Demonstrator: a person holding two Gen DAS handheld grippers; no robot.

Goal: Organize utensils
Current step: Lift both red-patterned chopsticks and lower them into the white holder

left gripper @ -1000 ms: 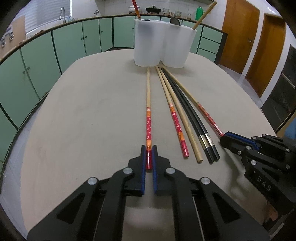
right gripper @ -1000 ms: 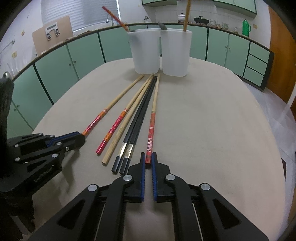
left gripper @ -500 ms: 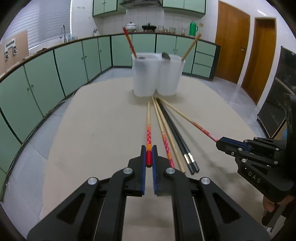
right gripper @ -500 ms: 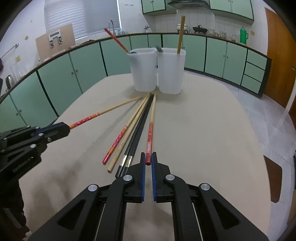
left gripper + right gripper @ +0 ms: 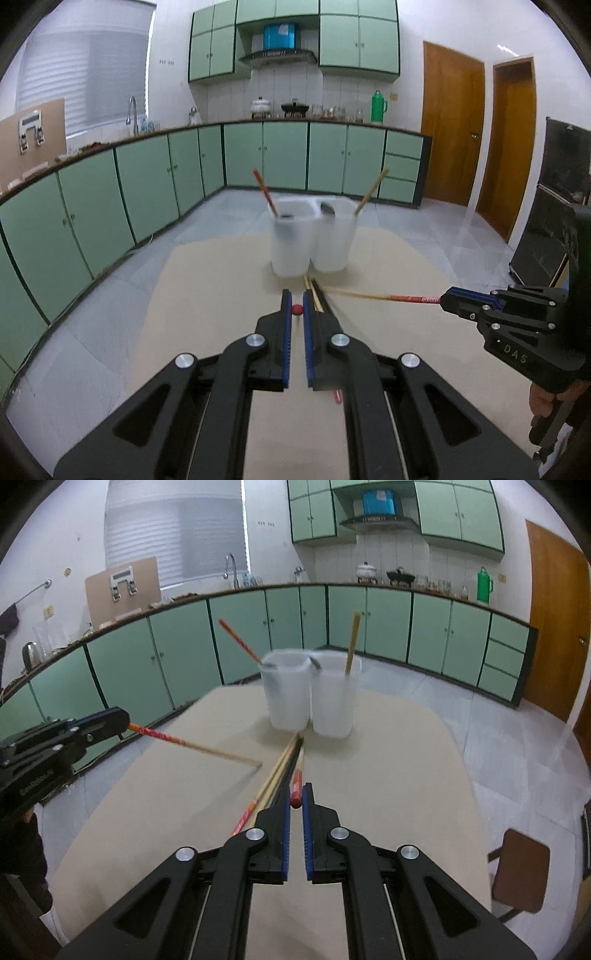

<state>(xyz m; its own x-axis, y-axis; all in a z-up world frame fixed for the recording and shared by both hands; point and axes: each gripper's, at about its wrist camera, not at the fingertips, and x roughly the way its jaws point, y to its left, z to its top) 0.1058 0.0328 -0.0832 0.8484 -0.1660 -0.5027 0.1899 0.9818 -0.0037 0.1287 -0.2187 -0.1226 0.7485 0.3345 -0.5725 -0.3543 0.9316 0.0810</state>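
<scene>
Each gripper is clamped tight on one red-ended chopstick: the left gripper [image 5: 296,308] pinches its chopstick [image 5: 296,309] at frame centre, the right gripper [image 5: 296,802] likewise its own chopstick [image 5: 296,788]. Loose chopsticks [image 5: 275,777] lie just ahead, white holder [image 5: 308,694] beyond on the table [image 5: 406,760].

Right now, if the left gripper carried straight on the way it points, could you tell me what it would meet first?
Probably the white holder: it stands dead ahead of the left gripper, past its chopstick. Depth is uncertain, so it might strike the table first.

Bare table [image 5: 388,775] right of loose chopsticks [image 5: 280,768]; holder [image 5: 310,698] blocking far end
</scene>
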